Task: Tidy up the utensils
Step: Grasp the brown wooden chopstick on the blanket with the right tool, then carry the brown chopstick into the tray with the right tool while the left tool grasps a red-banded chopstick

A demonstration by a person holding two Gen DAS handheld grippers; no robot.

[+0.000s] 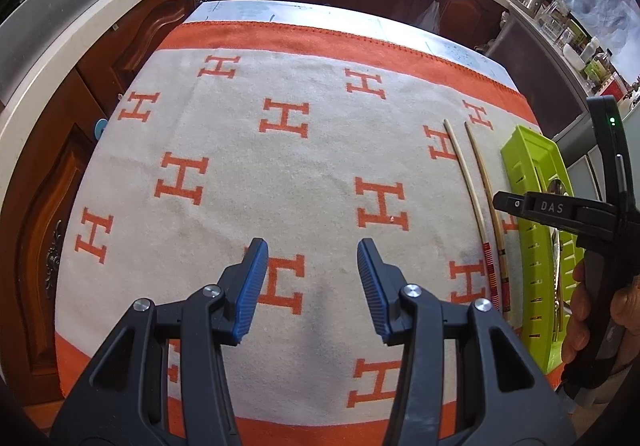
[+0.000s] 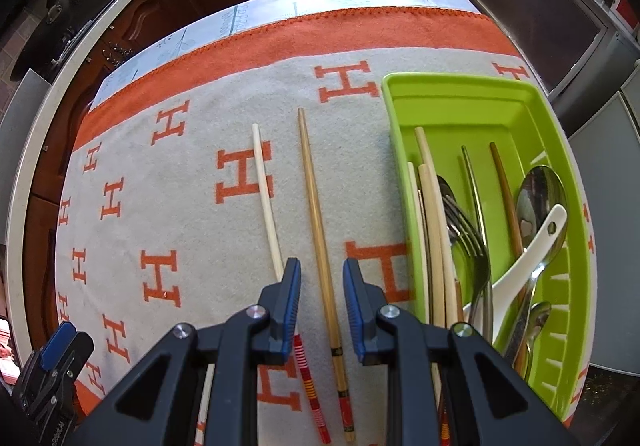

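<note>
R tongs [image 2: 321,304] part-open, nothing gripped, straddling the brown bamboo chopstick [image 2: 318,222] lying loose on the grey cloth w/ orange H letters [image 2: 192,206] over the desk. Pale cream chopstick w/ red-striped end [image 2: 266,202] just beside it at 9 o'clock. Lime-green plastic utensil tray [image 2: 464,98] at 3 o'clock holds chopsticks, forks, spoons. L tongs [image 1: 313,286] wide open, empty, above bare cloth

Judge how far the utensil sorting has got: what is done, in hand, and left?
Done: spoons, a fork and several chopsticks lie in the green tray. In hand: nothing; the right gripper, open, straddles the brown chopstick. Left: that one and the white chopstick on the cloth.
</note>
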